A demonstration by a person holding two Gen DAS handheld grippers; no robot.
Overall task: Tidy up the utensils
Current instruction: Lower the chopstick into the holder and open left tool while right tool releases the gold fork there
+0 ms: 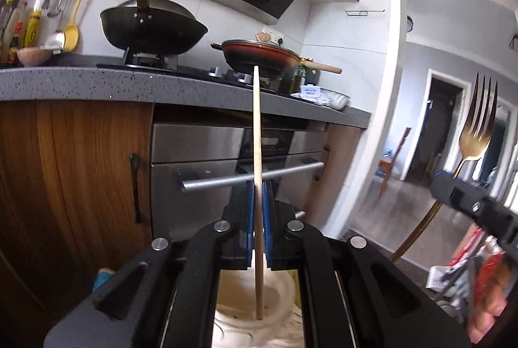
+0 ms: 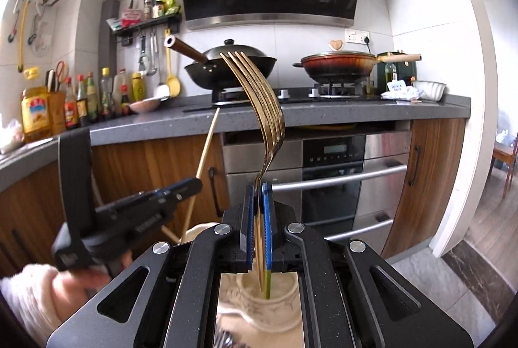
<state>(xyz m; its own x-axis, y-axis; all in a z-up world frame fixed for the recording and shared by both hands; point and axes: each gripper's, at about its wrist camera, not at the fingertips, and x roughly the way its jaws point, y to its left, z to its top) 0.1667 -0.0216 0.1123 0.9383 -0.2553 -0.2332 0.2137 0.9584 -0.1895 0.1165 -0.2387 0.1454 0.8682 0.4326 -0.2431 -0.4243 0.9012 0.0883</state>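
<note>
Wooden chopstick (image 1: 257,153) clamped upright in left gripper (image 1: 258,205); gold fork (image 2: 259,108) clamped in right gripper (image 2: 259,202).

Pale wooden chopstick (image 1: 257,186) upright, gold fork (image 2: 259,108) tines-up, both ends over cream ceramic holder (image 2: 259,296)

A gold fork (image 2: 259,95), a pale wooden chopstick (image 1: 257,160), blue-padded black fingers (image 2: 268,218), a cream holder (image 2: 275,299).

My right tongs (image 2: 258,202) clamp a slim gold metal fork (image 2: 262,108), tines up, above a cream ceramic holder (image 2: 278,309); my left tongs (image 2: 191,184) pinch a pale wooden chopstick (image 2: 207,147) beside it.
</note>
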